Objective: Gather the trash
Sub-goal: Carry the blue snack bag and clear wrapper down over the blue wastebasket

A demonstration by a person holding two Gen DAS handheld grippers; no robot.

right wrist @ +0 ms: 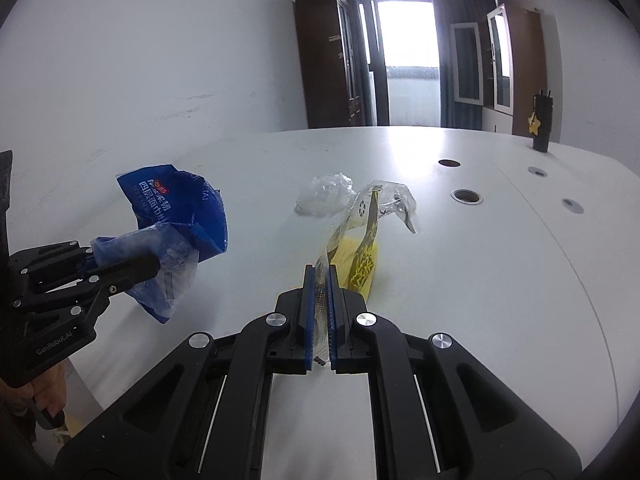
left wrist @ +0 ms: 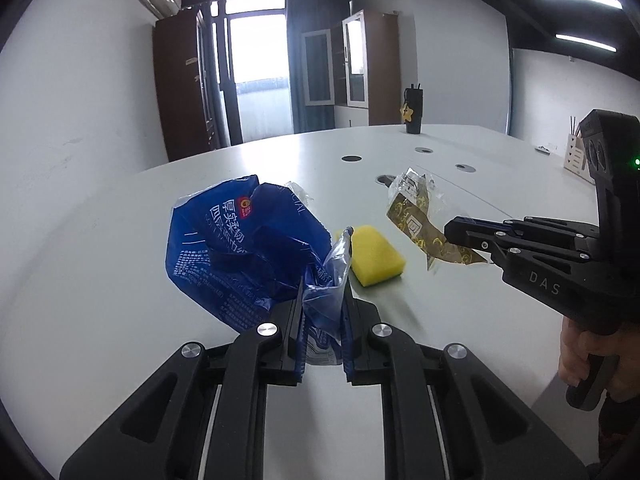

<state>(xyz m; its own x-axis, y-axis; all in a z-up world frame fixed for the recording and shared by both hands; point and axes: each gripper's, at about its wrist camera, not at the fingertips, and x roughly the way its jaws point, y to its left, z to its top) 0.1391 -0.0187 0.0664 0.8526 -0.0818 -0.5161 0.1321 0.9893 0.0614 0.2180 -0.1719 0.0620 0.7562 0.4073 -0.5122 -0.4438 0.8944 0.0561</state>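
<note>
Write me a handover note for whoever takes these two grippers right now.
Left gripper: shut on the blue bag, held above the table.
Right gripper: shut on the gold-patterned wrapper, also lifted.
Still lying on the table: the yellow sponge and a crumpled clear wrapper.
Done: two pieces picked up.
Left: drop both in a bin (none in view), then probably return for the clear wrapper; whether the sponge counts as trash is unclear.

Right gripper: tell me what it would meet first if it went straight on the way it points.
The right gripper, shut on a clear, gold-printed plastic wrapper, would probably first meet the yellow sponge block just ahead on the white table; depth is unclear.
</note>
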